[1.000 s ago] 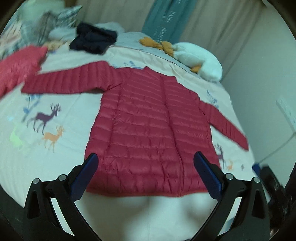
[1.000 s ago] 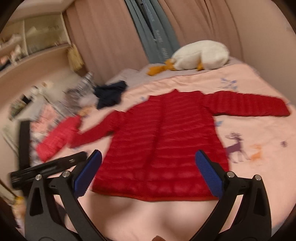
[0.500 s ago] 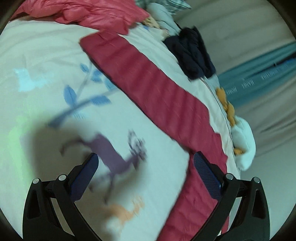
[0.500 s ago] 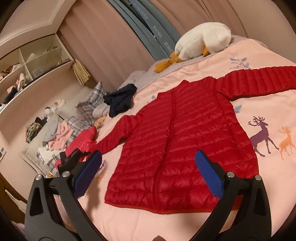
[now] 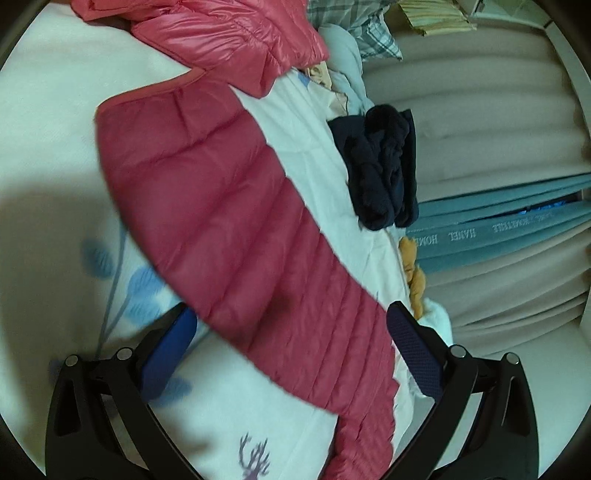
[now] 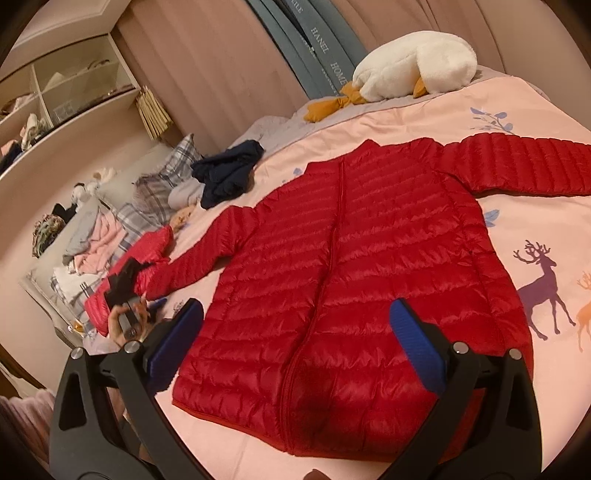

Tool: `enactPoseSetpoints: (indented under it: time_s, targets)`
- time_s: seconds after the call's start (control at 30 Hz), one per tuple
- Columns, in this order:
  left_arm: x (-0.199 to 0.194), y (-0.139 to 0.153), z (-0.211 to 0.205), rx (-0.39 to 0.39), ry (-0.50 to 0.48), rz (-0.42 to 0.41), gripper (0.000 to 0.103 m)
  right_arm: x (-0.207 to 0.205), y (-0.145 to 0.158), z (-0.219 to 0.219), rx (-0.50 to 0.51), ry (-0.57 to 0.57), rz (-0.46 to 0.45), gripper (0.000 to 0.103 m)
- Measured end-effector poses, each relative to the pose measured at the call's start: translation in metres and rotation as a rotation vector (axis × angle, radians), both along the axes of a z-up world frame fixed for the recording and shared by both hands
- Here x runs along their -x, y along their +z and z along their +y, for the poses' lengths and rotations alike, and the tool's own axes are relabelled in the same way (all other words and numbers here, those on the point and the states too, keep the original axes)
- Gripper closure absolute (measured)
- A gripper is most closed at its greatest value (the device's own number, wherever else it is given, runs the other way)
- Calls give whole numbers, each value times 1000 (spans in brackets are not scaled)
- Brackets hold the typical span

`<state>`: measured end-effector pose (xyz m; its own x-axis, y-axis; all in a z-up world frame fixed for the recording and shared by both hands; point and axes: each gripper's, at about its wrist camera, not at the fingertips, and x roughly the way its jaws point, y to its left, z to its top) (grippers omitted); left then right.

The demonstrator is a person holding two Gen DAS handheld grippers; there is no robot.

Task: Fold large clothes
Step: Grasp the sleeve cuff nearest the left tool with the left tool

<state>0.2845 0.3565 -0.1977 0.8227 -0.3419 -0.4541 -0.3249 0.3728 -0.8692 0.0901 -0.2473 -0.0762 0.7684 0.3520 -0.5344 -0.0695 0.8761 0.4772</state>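
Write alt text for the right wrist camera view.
A red puffer jacket lies flat on a pink deer-print bedspread, sleeves spread wide. The right gripper hovers over its hem, jaws open; a white plush goose lies beyond the collar.

I am looking along my left gripper (image 5: 291, 332), its jaws spread wide, with the red jacket's sleeve (image 5: 236, 236) lying between them. A pink puffer jacket (image 5: 236, 33) is crowding the cuff end, and a navy garment (image 5: 384, 170) is sitting just beyond the sleeve. My right gripper (image 6: 295, 332), also wide, is facing the red jacket (image 6: 369, 277) spread flat; bare bedspread (image 6: 554, 221) is lying open beside it. The plush goose (image 6: 413, 66) is lying well apart.
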Motion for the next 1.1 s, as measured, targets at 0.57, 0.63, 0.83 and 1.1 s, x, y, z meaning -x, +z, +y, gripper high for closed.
enactPoseSetpoints:
  time_s: [0.57, 0.63, 0.83, 1.1]
  targets:
    - [-2, -18, 27, -10, 137, 141, 92, -12, -5, 9, 64, -13, 14, 2]
    - [-4, -11, 22, -56, 131, 150, 94, -11, -4, 7, 57, -19, 17, 2]
    - [-4, 52, -11, -282, 80, 95, 96, -3, 1, 2, 64, -32, 0, 2]
    - [-2, 170, -137, -685, -128, -105, 96, 11, -3, -11, 33, -51, 0, 2]
